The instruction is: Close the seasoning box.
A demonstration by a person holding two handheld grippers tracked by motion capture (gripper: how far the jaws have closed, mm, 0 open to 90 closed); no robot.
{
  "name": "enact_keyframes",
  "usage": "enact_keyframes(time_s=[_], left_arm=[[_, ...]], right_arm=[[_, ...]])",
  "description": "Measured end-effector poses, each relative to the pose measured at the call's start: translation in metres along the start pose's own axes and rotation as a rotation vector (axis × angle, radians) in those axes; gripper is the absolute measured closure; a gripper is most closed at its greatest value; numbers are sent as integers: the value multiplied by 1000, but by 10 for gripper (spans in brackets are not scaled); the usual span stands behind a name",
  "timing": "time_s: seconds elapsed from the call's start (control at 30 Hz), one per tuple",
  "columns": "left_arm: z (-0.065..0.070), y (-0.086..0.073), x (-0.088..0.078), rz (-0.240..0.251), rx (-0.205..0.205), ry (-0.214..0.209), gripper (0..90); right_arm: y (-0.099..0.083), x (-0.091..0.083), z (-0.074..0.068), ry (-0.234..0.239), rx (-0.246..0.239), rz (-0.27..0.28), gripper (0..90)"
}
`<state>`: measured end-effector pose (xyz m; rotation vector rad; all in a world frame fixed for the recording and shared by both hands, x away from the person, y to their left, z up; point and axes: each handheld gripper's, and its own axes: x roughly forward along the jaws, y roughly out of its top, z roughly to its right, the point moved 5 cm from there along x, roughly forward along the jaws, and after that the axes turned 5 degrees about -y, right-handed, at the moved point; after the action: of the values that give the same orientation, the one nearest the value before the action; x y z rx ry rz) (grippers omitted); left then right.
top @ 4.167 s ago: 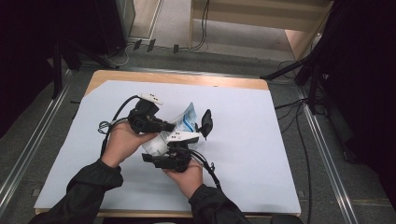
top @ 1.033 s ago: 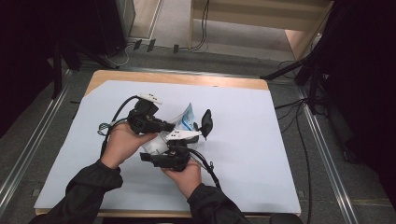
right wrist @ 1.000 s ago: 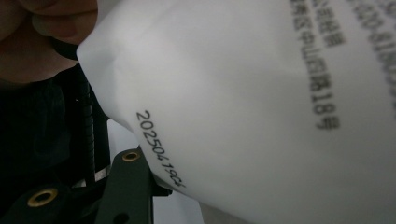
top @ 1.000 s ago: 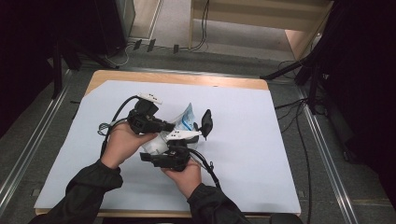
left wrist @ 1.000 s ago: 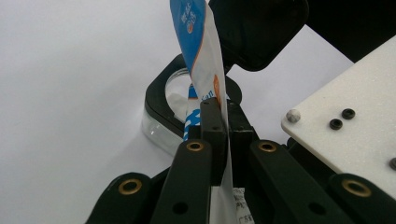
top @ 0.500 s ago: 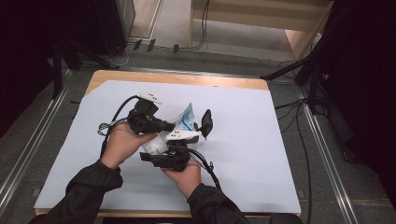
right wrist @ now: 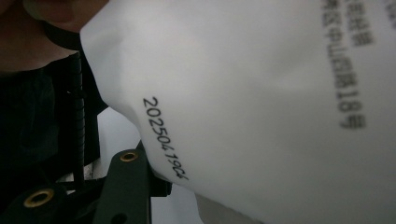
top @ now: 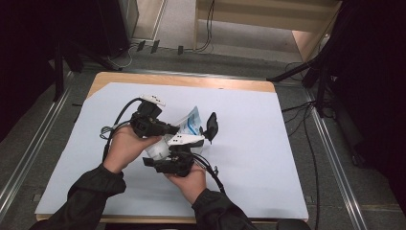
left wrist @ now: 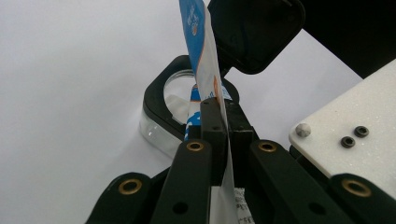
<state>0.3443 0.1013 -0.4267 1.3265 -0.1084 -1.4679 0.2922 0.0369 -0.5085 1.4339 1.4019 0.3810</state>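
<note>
Left gripper view: left tool (left wrist: 219, 126) clamped on a refill pouch (left wrist: 201, 51) above an open-lidded jar (left wrist: 187, 100), right tool (top: 178, 152) gripping its base at 6 o'clock; pouring seems next.

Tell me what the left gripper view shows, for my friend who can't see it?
The left gripper has its two black jaws shut on a thin white and blue plastic packet that stands up on edge. Behind the packet sits a clear container with a black flip-top lid open above its black rim, on a white table.
</note>
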Motion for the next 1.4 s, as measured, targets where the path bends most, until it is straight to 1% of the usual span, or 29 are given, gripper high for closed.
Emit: enact_keyframes(time_s=[0.1, 0.27, 0.43, 0.73, 0.83, 0.97, 1.03, 1.1, 1.13, 1.27, 1.4], left_arm=[[1, 0, 0, 2, 0, -1, 900], [1, 0, 0, 2, 1, 2, 896], [1, 1, 0, 6, 2, -1, 895], [1, 1, 0, 9, 7, 1, 891], [1, 0, 0, 6, 13, 2, 886], [2, 0, 0, 12, 11, -3, 881], [2, 0, 0, 11, 12, -9, 874], [2, 0, 1, 9, 14, -9, 873], [3, 0, 1, 8, 12, -14, 874], [2, 0, 1, 3, 14, -12, 885], [3, 0, 1, 5, 14, -12, 890]], right_arm=[[0, -1, 0, 3, 9, 3, 549], [1, 0, 2, 25, 40, 11, 553], [1, -1, 2, 32, 49, 12, 554], [1, -1, 3, 34, 44, 11, 555], [1, -2, 4, 47, 48, 14, 555], [1, -2, 4, 48, 48, 18, 556], [1, -2, 5, 54, 57, 18, 557], [2, -2, 6, 70, 79, 25, 557], [1, -2, 6, 69, 79, 25, 557], [1, -2, 6, 66, 81, 23, 557], [1, -3, 5, 58, 70, 23, 556]])
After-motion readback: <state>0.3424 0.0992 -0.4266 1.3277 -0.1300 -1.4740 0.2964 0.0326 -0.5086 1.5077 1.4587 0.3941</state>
